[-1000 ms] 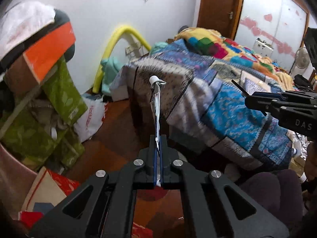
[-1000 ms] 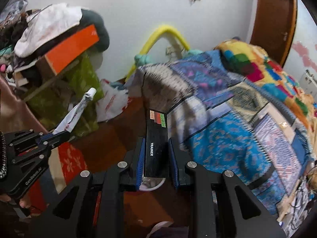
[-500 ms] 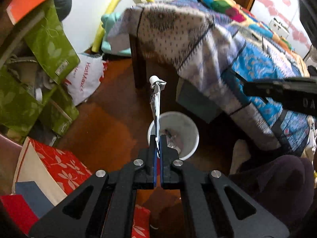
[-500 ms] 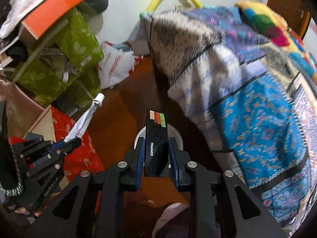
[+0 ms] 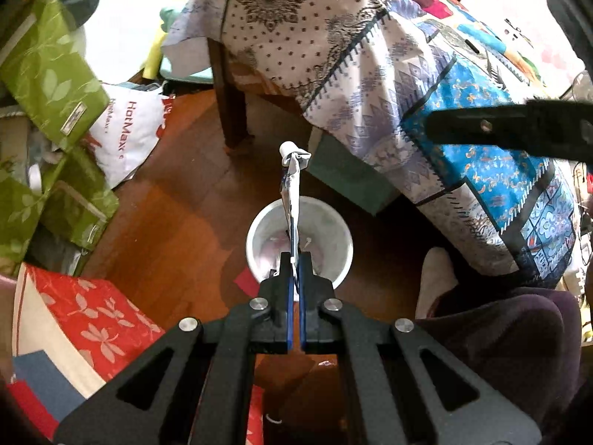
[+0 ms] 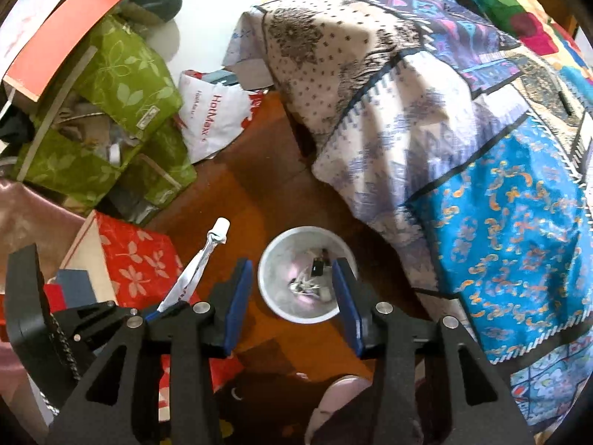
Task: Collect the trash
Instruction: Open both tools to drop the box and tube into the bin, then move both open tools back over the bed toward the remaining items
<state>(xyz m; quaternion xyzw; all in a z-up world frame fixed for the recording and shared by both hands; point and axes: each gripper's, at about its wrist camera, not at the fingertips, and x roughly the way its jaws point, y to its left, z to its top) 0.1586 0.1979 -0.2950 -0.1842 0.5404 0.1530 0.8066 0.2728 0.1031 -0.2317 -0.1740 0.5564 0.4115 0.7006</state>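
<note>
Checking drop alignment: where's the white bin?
In both wrist views, the white bin stands on the wooden floor beside the quilt-covered bed, beneath the right gripper.

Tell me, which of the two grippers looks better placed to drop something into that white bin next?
Probably the left. The left gripper is shut on a squeezed tube, which hangs above the white bin. The right gripper is opening, with nothing between its jaws, so it has nothing to drop.
</note>
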